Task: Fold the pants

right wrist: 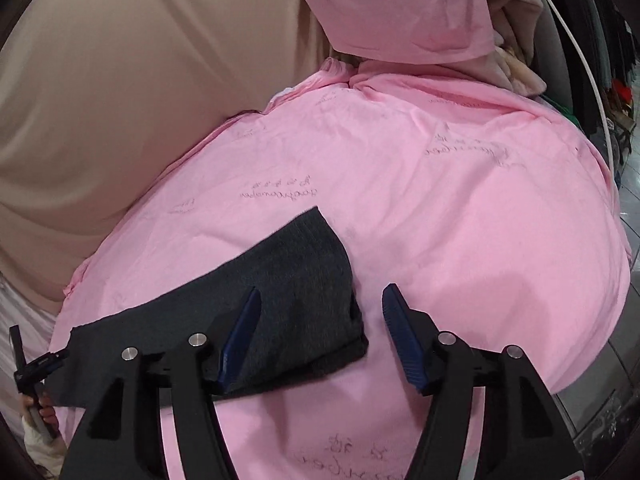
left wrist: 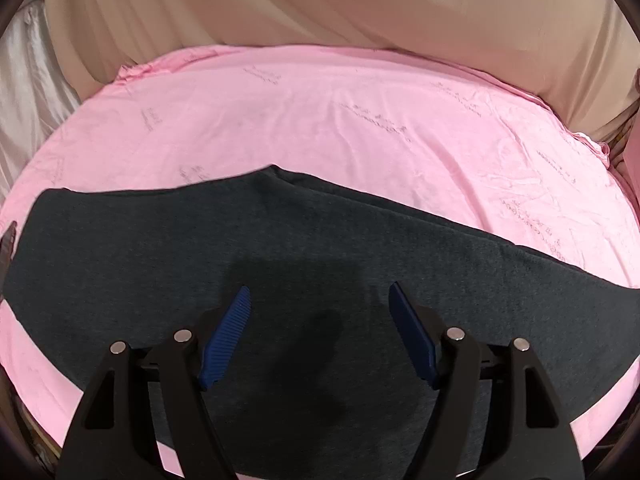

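Dark grey pants (left wrist: 280, 252) lie flat on a pink sheet (left wrist: 340, 120), spread from left to right. My left gripper (left wrist: 320, 296) is open and empty, hovering over the middle of the pants. In the right wrist view one end of the pants (right wrist: 304, 280) lies on the pink sheet (right wrist: 460, 220). My right gripper (right wrist: 320, 300) is open and empty; its left finger is over the pants' end and its right finger over the sheet. The other gripper (right wrist: 36, 364) and the hand holding it show at the far left edge.
A beige fabric headboard (left wrist: 320, 4) rises behind the bed. A pink pillow (right wrist: 400, 8) and a pile of clothes (right wrist: 516, 64) sit at the bed's head. A grey appliance (right wrist: 612, 400) and hanging clothes (right wrist: 616, 60) stand off the right edge.
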